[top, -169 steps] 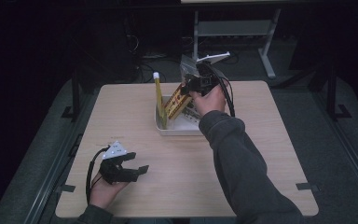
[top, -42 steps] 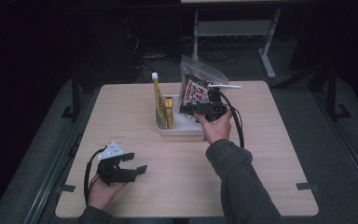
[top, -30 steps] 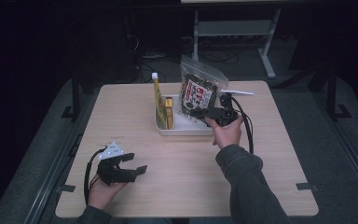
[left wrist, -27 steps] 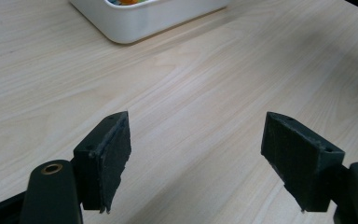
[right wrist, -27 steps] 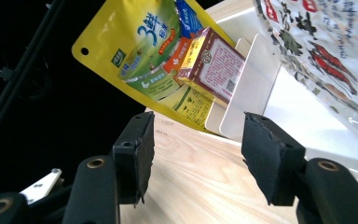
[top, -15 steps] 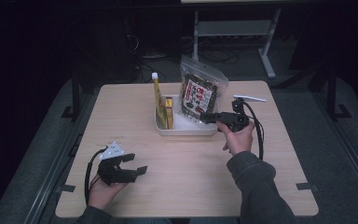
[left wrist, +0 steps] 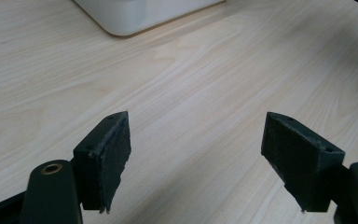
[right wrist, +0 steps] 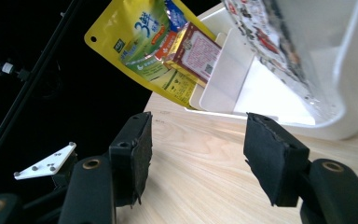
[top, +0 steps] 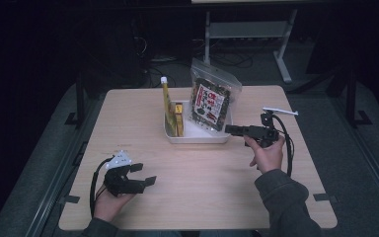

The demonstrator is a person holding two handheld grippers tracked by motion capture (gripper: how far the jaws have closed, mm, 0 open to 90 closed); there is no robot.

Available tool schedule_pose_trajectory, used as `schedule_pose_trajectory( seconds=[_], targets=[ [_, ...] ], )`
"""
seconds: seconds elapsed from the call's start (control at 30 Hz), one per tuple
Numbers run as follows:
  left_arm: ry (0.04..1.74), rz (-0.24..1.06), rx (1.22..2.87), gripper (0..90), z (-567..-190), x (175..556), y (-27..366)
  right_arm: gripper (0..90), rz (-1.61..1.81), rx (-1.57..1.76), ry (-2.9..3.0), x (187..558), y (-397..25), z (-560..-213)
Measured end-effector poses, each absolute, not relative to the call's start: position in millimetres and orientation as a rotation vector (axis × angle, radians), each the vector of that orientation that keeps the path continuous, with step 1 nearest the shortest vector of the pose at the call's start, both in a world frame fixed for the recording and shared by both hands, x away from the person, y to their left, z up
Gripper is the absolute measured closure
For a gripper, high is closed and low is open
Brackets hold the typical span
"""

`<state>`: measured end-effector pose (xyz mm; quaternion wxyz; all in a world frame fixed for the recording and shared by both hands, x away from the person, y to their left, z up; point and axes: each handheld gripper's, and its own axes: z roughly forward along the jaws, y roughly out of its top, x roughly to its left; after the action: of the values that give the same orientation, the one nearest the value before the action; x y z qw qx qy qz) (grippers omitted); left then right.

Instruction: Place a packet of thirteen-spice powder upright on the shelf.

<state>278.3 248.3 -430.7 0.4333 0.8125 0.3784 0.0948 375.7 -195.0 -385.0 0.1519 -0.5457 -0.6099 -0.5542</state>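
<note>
- Table (top: pixel 197 192): light wood, seen whole in the high view. Each gripper view gets a close patch of its grain.
- Tray (top: pixel 197 137): white, shallow, at the table's far middle. High view gives the full outline. Left gripper view has just one rounded corner (left wrist: pixel 135 18) at the top edge. Right gripper view sees inside, past a white divider.
- Snack bag (top: pixel 211 101): clear pouch with dark contents and a red-white label, standing upright at the tray's right end and leaning back. Right gripper view catches its lower part pressed against the tray wall (right wrist: pixel 279 42), print blurred.
- Yellow pouch (top: pixel 167 106): stands edge-on at the tray's left end, a thin strip from above. Right gripper view shows its broad printed face (right wrist: pixel 144 46), tilted.
- Small box (top: pixel 178 118): just beside the yellow pouch in the tray. Right gripper view shows a pinkish printed panel with a code square (right wrist: pixel 193 51); not readable from above.
- Right gripper (top: pixel 229 130): held level just right of the tray, tips pointing at the tray's right end, near the snack bag's base but apart from it. Own view: jaws spread wide, nothing between them, table below. Same view shows a white plate (right wrist: pixel 46 163) at bottom left.
- Left gripper (top: pixel 145 175): low over the near-left table, well apart from the tray. Own view: jaws wide apart, empty, bare wood between.
</note>
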Motion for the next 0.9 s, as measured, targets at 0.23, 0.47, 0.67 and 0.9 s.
schedule_pose_trajectory(
  seconds=[0.23,0.47,0.67,0.9],
  targets=[
    [0.944,0.238,2.027,23.4,-431,278,249,39.5,-1.592,-1.579,-1.741,369,-210,-389],
    [0.946,0.237,2.025,23.4,-431,279,251,38.8,-1.571,-1.603,-1.768,360,-225,-394],
    [0.949,0.239,2.024,23.2,-432,279,250,38.3,-1.567,-1.625,-1.743,354,-237,-403],
    [0.951,0.243,2.026,23.0,-432,278,250,38.4,-1.563,-1.622,-1.745,346,-244,-411]
  ],
)
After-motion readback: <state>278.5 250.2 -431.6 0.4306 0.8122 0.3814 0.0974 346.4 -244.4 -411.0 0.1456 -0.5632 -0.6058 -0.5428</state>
